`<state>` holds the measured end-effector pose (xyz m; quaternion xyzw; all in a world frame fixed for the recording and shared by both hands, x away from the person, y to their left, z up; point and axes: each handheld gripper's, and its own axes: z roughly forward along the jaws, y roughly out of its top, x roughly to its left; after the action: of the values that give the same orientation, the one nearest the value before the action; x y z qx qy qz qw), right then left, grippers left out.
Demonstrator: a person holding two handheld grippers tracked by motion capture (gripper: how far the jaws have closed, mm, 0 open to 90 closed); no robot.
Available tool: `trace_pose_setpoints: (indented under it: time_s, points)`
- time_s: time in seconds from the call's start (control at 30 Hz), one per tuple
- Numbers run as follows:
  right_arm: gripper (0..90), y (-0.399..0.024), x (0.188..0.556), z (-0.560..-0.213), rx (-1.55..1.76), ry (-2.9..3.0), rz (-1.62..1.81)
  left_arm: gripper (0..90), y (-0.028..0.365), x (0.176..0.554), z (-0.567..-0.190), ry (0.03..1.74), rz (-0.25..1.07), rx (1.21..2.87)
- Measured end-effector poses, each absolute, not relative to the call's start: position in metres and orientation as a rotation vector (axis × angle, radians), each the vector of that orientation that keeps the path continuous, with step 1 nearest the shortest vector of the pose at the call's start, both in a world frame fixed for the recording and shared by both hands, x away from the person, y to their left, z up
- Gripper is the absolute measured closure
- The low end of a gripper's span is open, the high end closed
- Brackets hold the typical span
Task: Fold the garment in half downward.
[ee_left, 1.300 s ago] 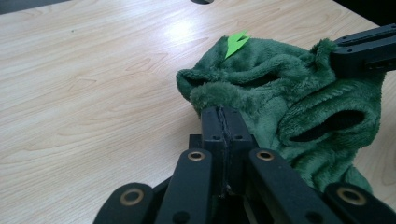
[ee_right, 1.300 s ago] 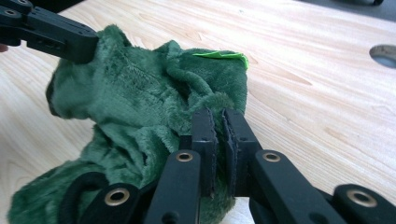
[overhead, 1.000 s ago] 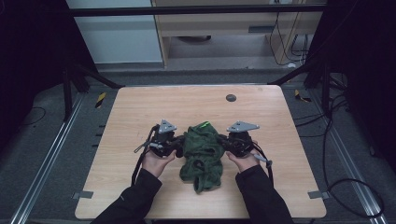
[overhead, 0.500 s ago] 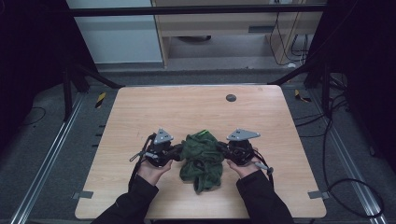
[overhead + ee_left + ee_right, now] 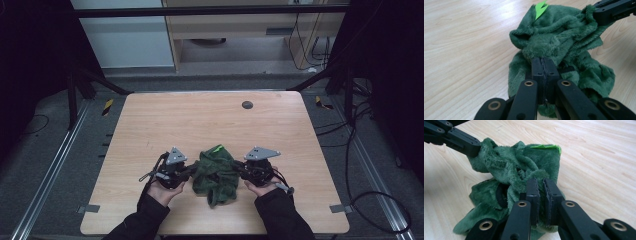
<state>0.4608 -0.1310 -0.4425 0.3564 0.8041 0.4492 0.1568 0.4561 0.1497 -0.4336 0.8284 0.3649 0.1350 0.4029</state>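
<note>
Both grippers have hold of one thing, a crumpled green plush garment (image 5: 216, 172) lying near the front edge of the bench (image 5: 210, 120), roughly midway between its left and right edges. The left gripper (image 5: 543, 65) has its jaws pressed together on a tuft of the pile at the garment's left side; the right gripper (image 5: 540, 185) pinches a fold at the right side, with a sliver of gap showing between its pads where the fabric sits.

The risk, as I judge it, is in those bites. Each jaw pair seems to hold only a small bunch of soft fleece, so if the hands pull apart or lift sharply, one side could slip free and the piece would swing from the other gripper or drop in a heap. The folds are also tangled, and a layer caught by mistake would keep it from opening flat.

As for how it lies: bunched as it is, its long axis runs front to back on the bench, a narrower tail trailing toward the front edge and the fuller part away from it. A small bright green tag (image 5: 217, 148) sticks out at that far end, toward the bench's back edge.
</note>
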Motion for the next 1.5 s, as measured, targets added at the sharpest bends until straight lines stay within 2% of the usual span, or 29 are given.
trace_pose_setpoints:
  time_s: [0.8, 1.5]
  points:
    - [82.5, -0.133, 0.434, -0.464, 1.072, 2.393, 1.294, 89.3, 0.15, 0.431, -0.455, 0.908, 0.256, 2.186]
    - [79.5, -0.132, 0.428, -0.481, 1.091, 2.462, 1.231, 88.6, 0.147, 0.431, -0.469, 0.924, 0.22, 2.225]
